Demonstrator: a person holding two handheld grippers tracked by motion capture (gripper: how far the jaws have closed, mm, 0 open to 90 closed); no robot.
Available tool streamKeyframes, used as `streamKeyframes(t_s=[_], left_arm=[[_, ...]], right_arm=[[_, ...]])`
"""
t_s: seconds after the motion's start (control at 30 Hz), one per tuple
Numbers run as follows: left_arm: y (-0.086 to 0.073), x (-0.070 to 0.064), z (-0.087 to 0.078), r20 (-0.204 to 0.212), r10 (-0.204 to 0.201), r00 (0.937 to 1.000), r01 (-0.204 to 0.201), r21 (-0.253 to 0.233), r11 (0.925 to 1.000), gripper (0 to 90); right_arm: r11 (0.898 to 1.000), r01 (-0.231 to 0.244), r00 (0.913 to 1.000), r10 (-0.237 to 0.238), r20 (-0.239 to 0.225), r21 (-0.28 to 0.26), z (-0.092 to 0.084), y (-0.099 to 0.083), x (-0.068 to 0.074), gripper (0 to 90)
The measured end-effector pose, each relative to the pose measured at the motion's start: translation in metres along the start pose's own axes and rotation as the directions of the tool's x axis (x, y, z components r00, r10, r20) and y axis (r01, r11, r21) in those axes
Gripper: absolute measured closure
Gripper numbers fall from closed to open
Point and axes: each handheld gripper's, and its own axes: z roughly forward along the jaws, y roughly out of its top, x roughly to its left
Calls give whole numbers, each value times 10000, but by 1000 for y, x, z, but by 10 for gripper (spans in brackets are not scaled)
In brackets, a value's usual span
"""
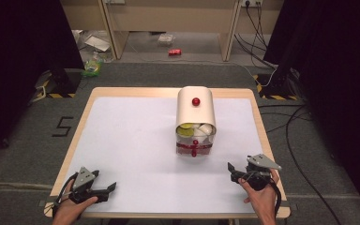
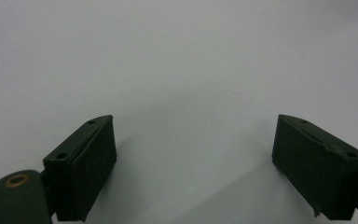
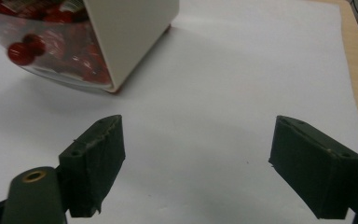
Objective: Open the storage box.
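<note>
A: Where's the box?

B: The box (image 1: 196, 121) stands on the white mat (image 1: 131, 145), back of centre and a little right of the middle. It has a cream rounded lid with a red knob (image 1: 196, 101) on top, and a clear front with a second red knob (image 1: 195, 142).

A: Anything in it?

B: Through the front, something yellow-green and something white; I can't tell what they are. In the right gripper view the box (image 3: 121, 37) shows at upper left, reddish behind the clear wall.

A: And the grippers?

B: Both well apart from the box, near the front edge of the table (image 1: 262, 136). The right gripper (image 1: 233, 168) is at the front right corner, jaws wide, nothing between them, just bare mat. The left gripper (image 1: 112, 187) is at the front left corner, jaws wide too and empty over the mat (image 2: 177, 70).

A: Touching anything?

B: No; each sits in a hand (image 1: 262, 199), low over the mat.
</note>
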Motion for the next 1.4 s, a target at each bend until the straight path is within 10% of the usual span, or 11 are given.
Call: streamKeyframes(t_s=[1.4], left_arm=[[0, 0, 0, 10, -22, 10000, 22, -13, 10000, 128]], right_arm=[[9762, 1786, 9694, -1960, -1482, -1227, -23, 63, 76, 345]])
